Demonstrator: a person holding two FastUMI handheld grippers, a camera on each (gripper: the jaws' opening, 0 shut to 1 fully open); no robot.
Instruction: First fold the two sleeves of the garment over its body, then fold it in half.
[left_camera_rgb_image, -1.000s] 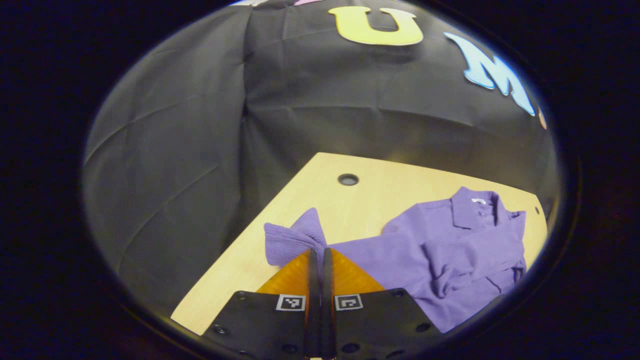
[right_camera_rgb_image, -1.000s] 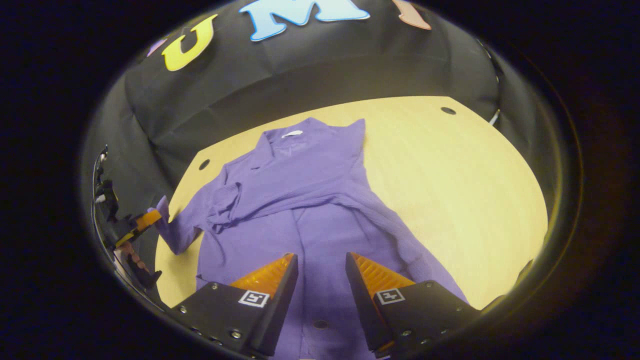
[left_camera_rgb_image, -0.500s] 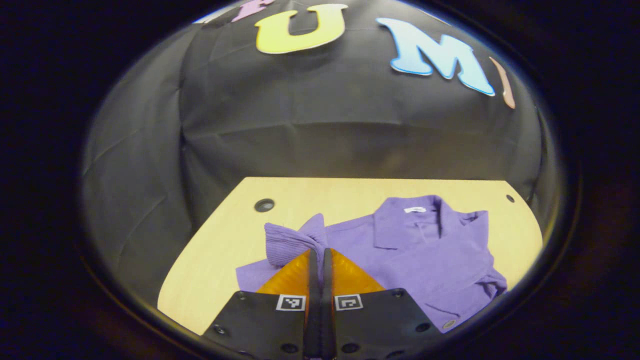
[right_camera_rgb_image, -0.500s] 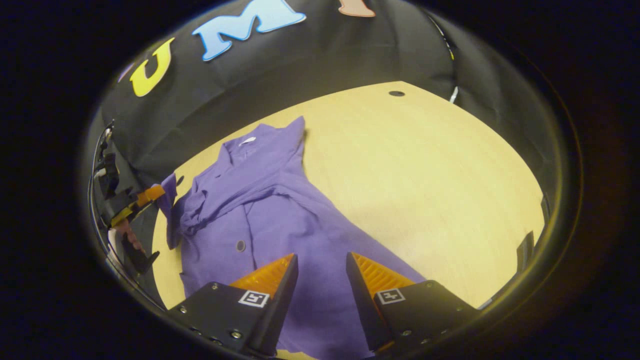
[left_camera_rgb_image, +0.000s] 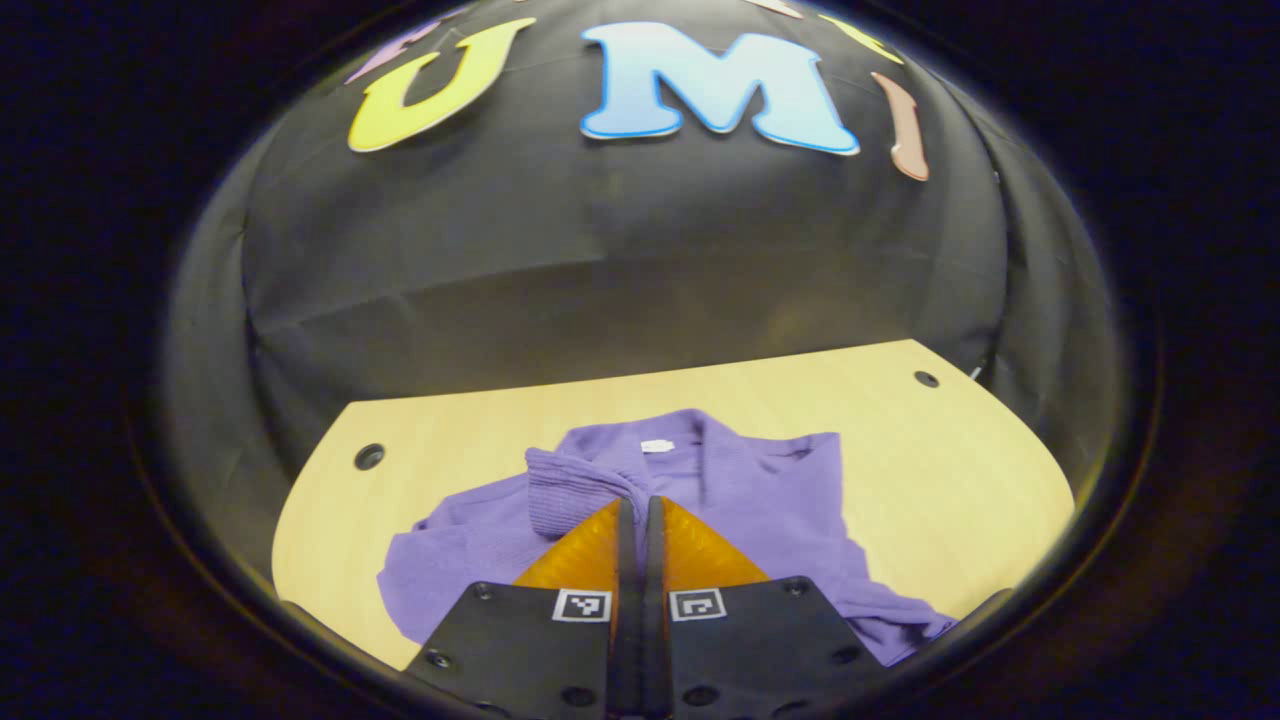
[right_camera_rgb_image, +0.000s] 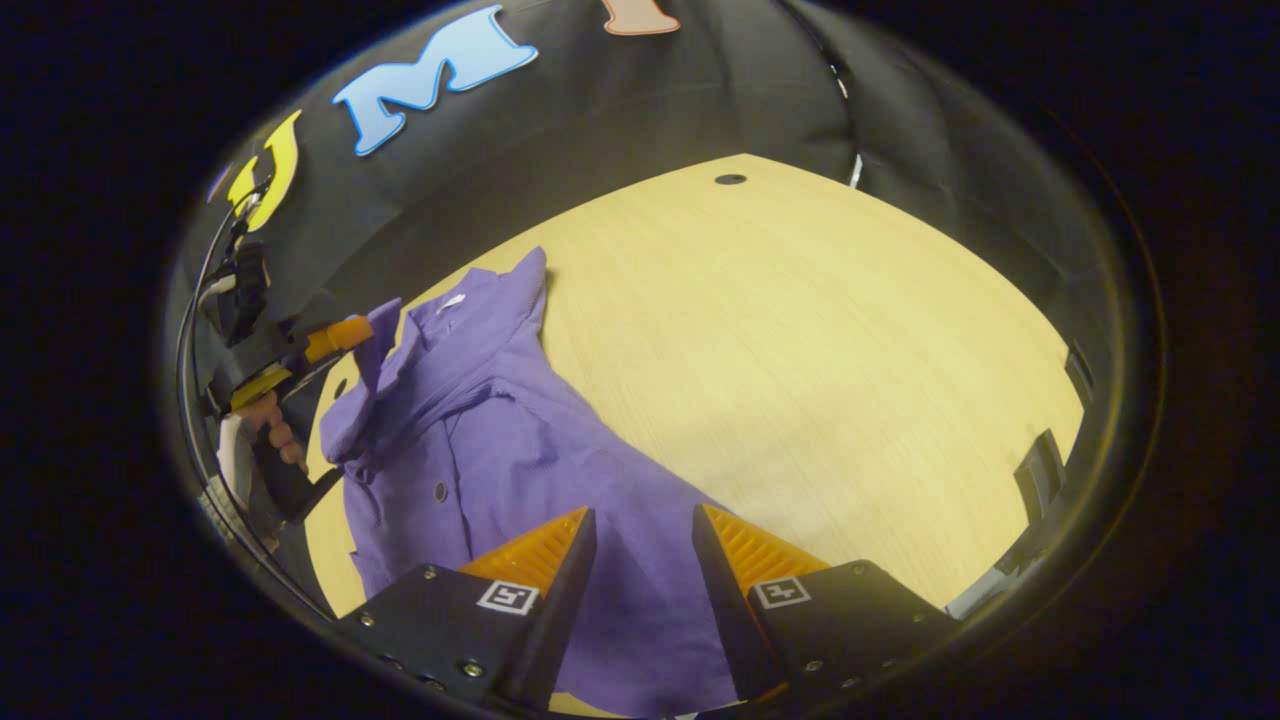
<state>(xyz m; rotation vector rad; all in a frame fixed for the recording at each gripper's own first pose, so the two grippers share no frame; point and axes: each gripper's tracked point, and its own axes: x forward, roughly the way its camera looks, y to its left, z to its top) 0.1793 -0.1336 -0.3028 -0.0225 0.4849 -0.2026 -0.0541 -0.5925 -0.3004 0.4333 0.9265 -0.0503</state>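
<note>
While I hold both tools over the pale wooden desk (right_camera_rgb_image: 820, 330), my left claw (left_camera_rgb_image: 640, 520) is clenched tight on the ribbed cuff of one sleeve (left_camera_rgb_image: 575, 485) of the soft purple buttoned shirt (right_camera_rgb_image: 470, 460). That sleeve is lifted up over the body of the shirt, near the collar. In the right gripper view I can see the left claw (right_camera_rgb_image: 335, 340) far off at the side, with a hand (right_camera_rgb_image: 275, 425) around its handle, pinching the cuff above the shirt.

My right claw (right_camera_rgb_image: 645, 545) is released, with a wide gap between its fingers, and it hangs over the bottom part of the shirt.

Round dark holes (left_camera_rgb_image: 369, 456) sit in the desk near its back corners. Nothing lies on the bare desk beside the shirt. A small white tag (left_camera_rgb_image: 657, 446) is sewn inside the collar, too small for me to read.

A second ago the cuff was out past the side of the shirt; now it is above the middle.
</note>
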